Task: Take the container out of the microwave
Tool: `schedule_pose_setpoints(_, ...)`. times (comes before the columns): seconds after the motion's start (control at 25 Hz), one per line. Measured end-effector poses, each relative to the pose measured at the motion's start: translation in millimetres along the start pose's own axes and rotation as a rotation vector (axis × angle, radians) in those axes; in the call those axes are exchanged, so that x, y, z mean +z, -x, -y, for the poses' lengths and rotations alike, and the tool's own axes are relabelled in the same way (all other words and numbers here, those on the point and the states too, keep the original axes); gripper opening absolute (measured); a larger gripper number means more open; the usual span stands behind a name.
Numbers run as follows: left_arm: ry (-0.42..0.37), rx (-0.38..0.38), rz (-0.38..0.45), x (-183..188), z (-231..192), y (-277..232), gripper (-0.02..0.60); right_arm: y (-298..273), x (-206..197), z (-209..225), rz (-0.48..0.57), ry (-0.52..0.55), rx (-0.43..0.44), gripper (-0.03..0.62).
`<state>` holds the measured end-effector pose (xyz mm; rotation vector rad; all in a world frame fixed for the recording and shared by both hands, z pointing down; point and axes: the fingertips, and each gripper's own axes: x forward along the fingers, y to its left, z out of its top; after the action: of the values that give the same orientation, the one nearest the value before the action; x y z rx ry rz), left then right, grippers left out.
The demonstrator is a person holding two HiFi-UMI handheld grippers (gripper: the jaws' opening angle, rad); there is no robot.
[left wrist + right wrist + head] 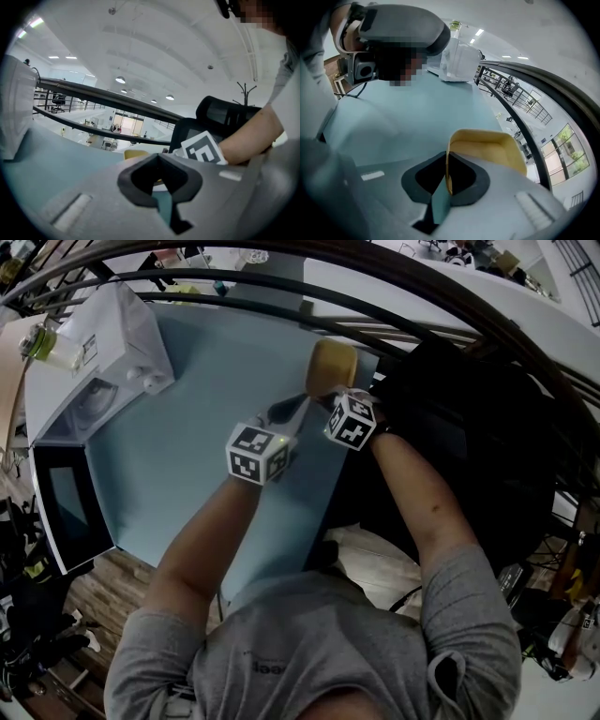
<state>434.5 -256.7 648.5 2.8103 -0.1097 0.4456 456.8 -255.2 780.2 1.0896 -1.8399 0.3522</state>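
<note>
Light blue table carries the microwave at its left edge. Right gripper is clamped on the yellow container's wall, well apart from the microwave. Left gripper holds nothing, jaws together.

Left gripper and right gripper: smooth light-grey bodies, each with a dark, rounded recess at the jaw tips and a pale rectangular inset further back. Behind the jaws sit the left cube and right cube, white with black square markers. The person wears a grey short-sleeved T-shirt and a grey headset.
</note>
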Motion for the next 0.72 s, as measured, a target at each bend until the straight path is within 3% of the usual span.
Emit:
schedule_pose_setpoints(0.2,-0.003,0.003,-0.005,-2,1,4,0.02,0,1,-1,0.004,-0.01,0.01,0.026)
schedule_pose_setpoints(0.36,-0.001,0.006,-0.004,2,5,8,0.02,1,0,-5,0.008,-0.021,0.01,0.081)
schedule_pose_setpoints(0.72,-0.01,0.017,0.012,11,9,21,0.019,16,10,5,0.048,-0.058,-0.046,0.123)
